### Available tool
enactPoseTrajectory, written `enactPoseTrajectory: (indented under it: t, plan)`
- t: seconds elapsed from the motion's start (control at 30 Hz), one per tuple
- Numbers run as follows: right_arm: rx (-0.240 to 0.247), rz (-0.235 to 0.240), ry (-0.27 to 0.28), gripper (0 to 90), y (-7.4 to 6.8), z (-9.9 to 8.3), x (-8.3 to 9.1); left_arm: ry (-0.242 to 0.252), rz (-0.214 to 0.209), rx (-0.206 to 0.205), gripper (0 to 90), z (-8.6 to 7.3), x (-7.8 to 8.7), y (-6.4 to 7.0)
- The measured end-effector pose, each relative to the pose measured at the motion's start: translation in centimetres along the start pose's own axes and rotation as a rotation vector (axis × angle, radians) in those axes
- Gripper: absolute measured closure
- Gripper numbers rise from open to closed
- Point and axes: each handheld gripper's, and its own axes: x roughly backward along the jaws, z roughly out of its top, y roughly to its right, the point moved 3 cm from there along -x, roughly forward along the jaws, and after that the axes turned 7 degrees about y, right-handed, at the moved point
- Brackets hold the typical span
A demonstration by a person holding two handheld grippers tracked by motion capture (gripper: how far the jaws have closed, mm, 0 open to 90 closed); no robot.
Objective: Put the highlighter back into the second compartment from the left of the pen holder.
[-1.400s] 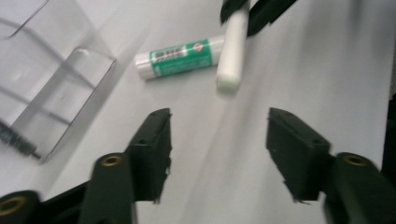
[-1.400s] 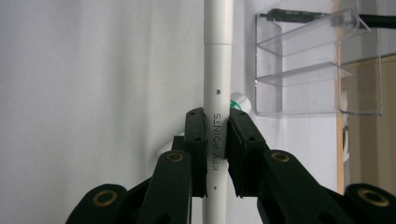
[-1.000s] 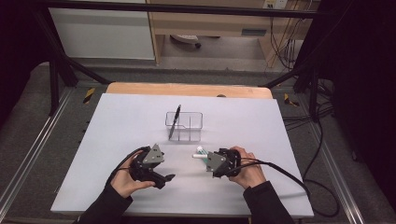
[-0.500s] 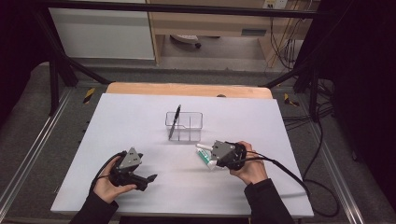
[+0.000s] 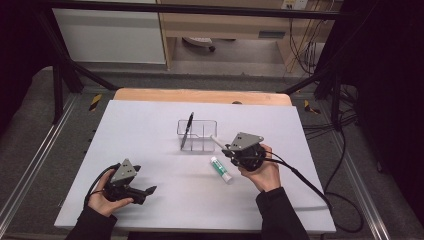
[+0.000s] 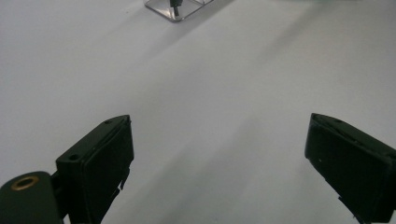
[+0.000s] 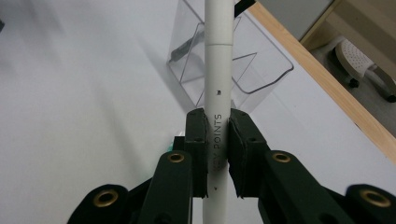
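Left tool (image 5: 142, 191) rests at seven o'clock on the bench (image 5: 150, 130), jaws wide apart, holding nothing. At centre, a clear organiser (image 5: 197, 135) carries a black pen (image 5: 187, 130) leaning upright in its left compartment. A green-and-white tube (image 5: 220, 168) lies flat at five o'clock. Right tool (image 7: 217, 149) is clamped mid-barrel on a white pen (image 7: 218, 70), just beside the organiser. Judged light, rigid, smooth, liable to pivot; mid-barrel hold suits. Pen tip cut off; barrel print partly hidden.
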Motion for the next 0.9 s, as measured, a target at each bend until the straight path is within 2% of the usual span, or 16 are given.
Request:
enactPoseTrajectory:
  t: [0.13,0.33,0.47,0.9]
  plan:
    - [-0.08,-0.019,0.042,79.1,0.4,0.6,-0.1,-0.002,0.005,0.016,7.7,-0.5,0.3,-0.3]
    - [-0.161,-0.021,0.098,79.1,0.8,1.6,-0.4,-0.012,0.015,0.048,7.7,-1.2,0.6,-0.9]
    - [-0.225,-0.018,0.155,79.1,1.1,2.4,-0.6,-0.014,0.014,0.052,7.7,-1.4,0.6,-1.0]
    - [-0.369,-0.052,0.264,79.1,2.2,5.1,-2.3,-0.012,0.012,0.066,7.7,-1.5,0.7,-1.2]
